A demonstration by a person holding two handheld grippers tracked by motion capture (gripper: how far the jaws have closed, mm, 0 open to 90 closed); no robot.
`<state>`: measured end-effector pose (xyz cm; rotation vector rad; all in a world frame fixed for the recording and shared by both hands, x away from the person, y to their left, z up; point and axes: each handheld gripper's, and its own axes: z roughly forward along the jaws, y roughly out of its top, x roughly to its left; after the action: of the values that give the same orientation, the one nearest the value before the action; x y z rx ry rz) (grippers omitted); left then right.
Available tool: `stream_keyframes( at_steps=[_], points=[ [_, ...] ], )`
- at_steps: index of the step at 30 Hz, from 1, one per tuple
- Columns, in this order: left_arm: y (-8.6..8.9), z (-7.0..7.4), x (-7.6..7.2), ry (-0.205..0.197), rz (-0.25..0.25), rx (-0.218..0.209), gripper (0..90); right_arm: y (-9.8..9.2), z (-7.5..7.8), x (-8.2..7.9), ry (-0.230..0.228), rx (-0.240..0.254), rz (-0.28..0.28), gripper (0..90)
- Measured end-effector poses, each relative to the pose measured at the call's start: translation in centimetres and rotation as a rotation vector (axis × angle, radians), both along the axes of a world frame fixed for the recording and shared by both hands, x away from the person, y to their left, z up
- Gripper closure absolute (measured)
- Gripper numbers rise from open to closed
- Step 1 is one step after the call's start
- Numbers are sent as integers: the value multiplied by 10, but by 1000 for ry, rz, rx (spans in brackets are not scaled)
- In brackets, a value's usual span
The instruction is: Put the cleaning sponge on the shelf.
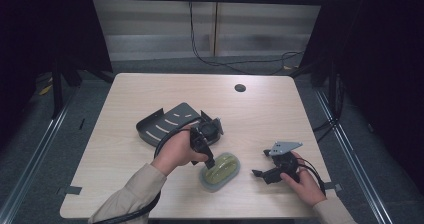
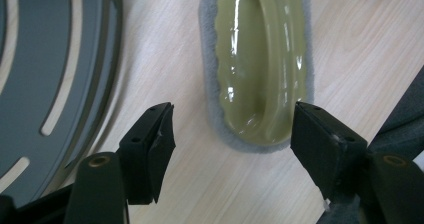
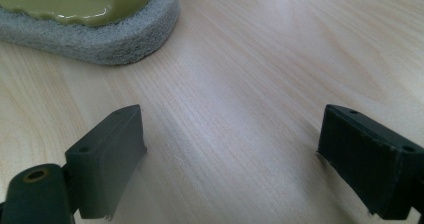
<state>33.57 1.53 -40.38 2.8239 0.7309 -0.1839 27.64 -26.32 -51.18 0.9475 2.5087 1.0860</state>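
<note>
High view: fixed overhead, facing forward and down on the whole pale wooden table [image 1: 260, 109].
Left gripper view: close, apparently looking straight down at the olive-green plastic scrubber with grey pad [image 2: 260, 64].
Right gripper view: low, near the tabletop.
Shared: scrubber [image 3: 95, 19], wood surface.

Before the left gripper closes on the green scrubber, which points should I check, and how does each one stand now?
1. Left gripper open: ok.
2. Green-handled scrubbing pad lined up between the jaws: ok, its near end sits in the gap.
3. Jaws low enough to grip the handle: cannot tell.
4. Grey slotted tray out of the closing path: ok, it lies off to the side of the jaw.
5. Right gripper out of the way: ok, open above the bare table, apart from the pad.
</note>
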Motion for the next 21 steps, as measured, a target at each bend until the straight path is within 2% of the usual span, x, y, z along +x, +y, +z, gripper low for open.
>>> stream_keyframes(
  at_steps=[11, 13, 15, 16, 17, 19, 21],
  points=[
    [-21, -4, -1, 28, -9, 11, 394, 0, 0, 0, 0, 0, 0, 107],
    [-25, -6, -3, 35, 3, 4, 395, 0, 0, 0, 0, 0, 0, 107],
    [-28, -7, -3, 40, -10, 14, 404, 0, 0, 0, 0, 0, 0, 107],
    [-30, -8, -4, 39, 0, 9, 409, 0, 0, 0, 0, 0, 0, 107],
    [-30, -8, -3, 38, -25, 20, 416, 0, 0, 0, 0, 0, 0, 107],
    [-32, -10, -4, 34, -5, 22, 443, 0, 0, 0, 0, 0, 0, 107],
    [-33, -11, -4, 23, -11, 26, 455, 0, 0, 0, 0, 0, 0, 106]
  ],
)
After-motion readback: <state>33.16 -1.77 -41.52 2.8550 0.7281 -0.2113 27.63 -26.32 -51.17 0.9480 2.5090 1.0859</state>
